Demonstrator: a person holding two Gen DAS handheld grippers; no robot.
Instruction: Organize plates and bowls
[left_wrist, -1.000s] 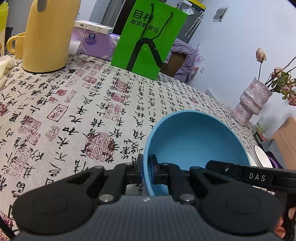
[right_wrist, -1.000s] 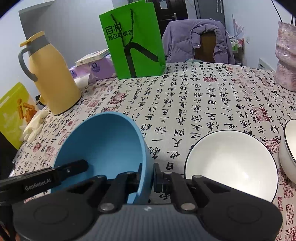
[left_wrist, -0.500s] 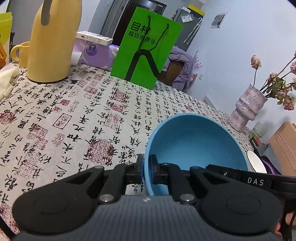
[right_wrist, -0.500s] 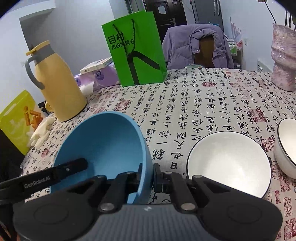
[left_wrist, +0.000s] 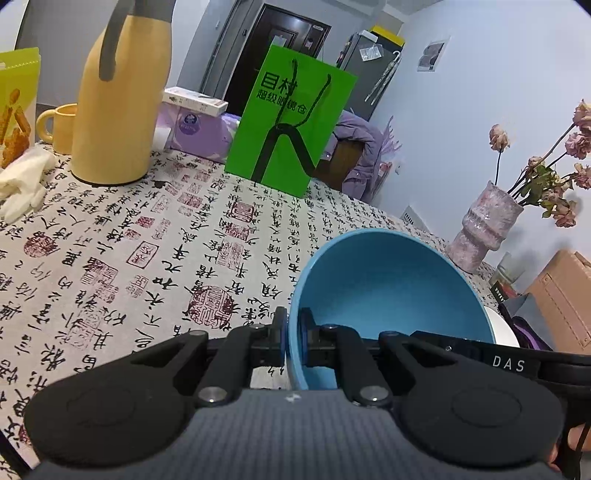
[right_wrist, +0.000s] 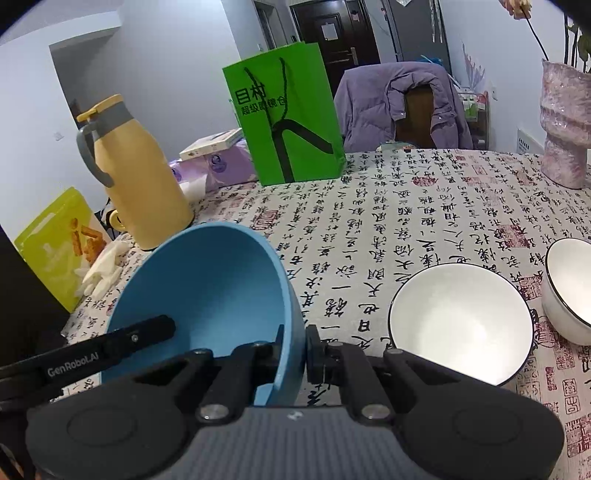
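A blue bowl (left_wrist: 384, 288) (right_wrist: 210, 284) hangs in the air above the table, held from both sides. My left gripper (left_wrist: 291, 338) is shut on its left rim, one pad inside and one outside. My right gripper (right_wrist: 295, 347) is shut on the opposite rim in the same way. In the right wrist view a white bowl with a dark rim (right_wrist: 461, 321) sits on the tablecloth just right of the blue bowl. A second white bowl (right_wrist: 570, 284) stands at the right edge. Part of a white bowl (left_wrist: 500, 326) shows behind the blue bowl in the left wrist view.
A tablecloth with calligraphy print (left_wrist: 147, 240) covers the table. At the back stand a yellow thermos (right_wrist: 140, 173), a green paper bag (right_wrist: 288, 114) and purple tissue packs (left_wrist: 199, 129). A pink vase with dried flowers (left_wrist: 487, 225) is at the right. A chair with a purple jacket (right_wrist: 402, 103) stands behind.
Both grippers have risen with the blue bowl between them. The table and the white bowls now look farther below, and more of the room behind shows.
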